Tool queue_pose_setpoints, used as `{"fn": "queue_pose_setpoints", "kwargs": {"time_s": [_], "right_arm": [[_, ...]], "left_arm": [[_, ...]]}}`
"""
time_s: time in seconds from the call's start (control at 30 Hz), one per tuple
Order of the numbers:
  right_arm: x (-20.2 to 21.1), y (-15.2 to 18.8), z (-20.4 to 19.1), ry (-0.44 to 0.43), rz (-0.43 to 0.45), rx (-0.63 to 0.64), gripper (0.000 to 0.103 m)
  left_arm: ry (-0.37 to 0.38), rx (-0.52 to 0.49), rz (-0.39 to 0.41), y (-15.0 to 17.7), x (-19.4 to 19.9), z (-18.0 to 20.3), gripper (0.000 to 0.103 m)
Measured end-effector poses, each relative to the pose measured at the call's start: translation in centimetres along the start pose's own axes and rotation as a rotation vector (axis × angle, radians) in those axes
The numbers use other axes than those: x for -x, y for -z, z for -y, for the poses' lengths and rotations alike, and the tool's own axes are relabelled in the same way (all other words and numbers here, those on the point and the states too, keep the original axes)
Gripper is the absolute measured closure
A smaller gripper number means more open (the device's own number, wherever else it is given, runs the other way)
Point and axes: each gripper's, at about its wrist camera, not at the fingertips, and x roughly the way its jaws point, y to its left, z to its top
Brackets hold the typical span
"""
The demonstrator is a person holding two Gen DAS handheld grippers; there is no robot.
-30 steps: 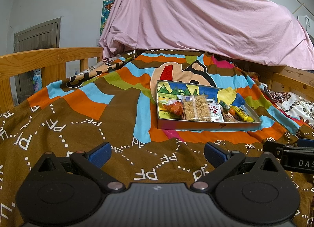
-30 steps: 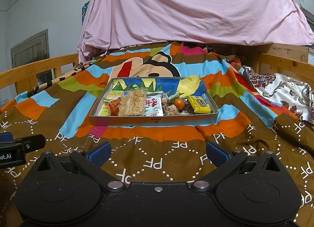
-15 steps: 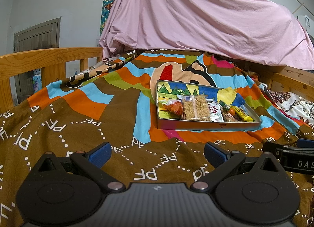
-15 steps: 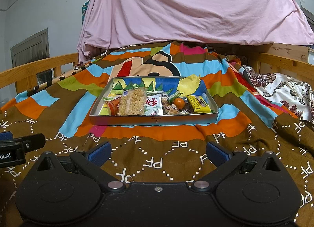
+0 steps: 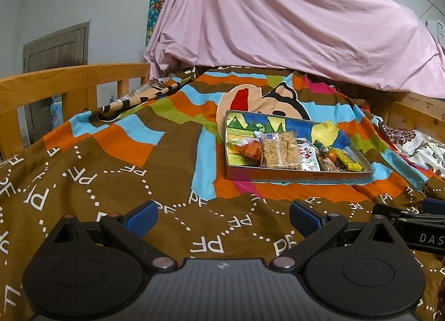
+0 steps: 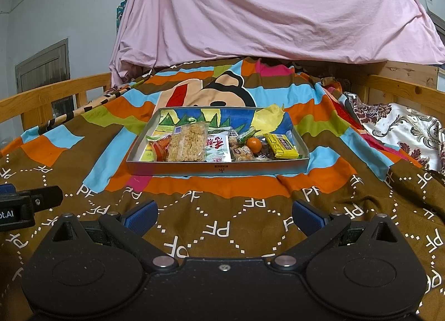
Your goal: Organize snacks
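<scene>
A metal tray with a painted inside sits on the bed's colourful blanket, also in the left wrist view. It holds several snacks: a clear bag of puffed rice bars, a white and green packet, a small orange and a yellow bar. My left gripper is open and empty, low over the blanket, left of and short of the tray. My right gripper is open and empty, short of the tray's front wall.
Wooden bed rails run along the left and right. A pink sheet hangs behind the bed. A floral cloth lies at the right. Each gripper shows at the edge of the other's view.
</scene>
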Motion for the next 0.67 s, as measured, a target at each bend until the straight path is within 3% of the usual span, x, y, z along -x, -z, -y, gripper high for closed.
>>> {"fn": "queue_pose_setpoints", "kwargs": {"time_s": [0.67], "right_arm": [[0.08,0.04,0.08,0.0,-0.005,0.001,0.001]], "left_arm": [[-0.004,0.006,-0.007,-0.2,-0.05,-0.15,0.0]]}}
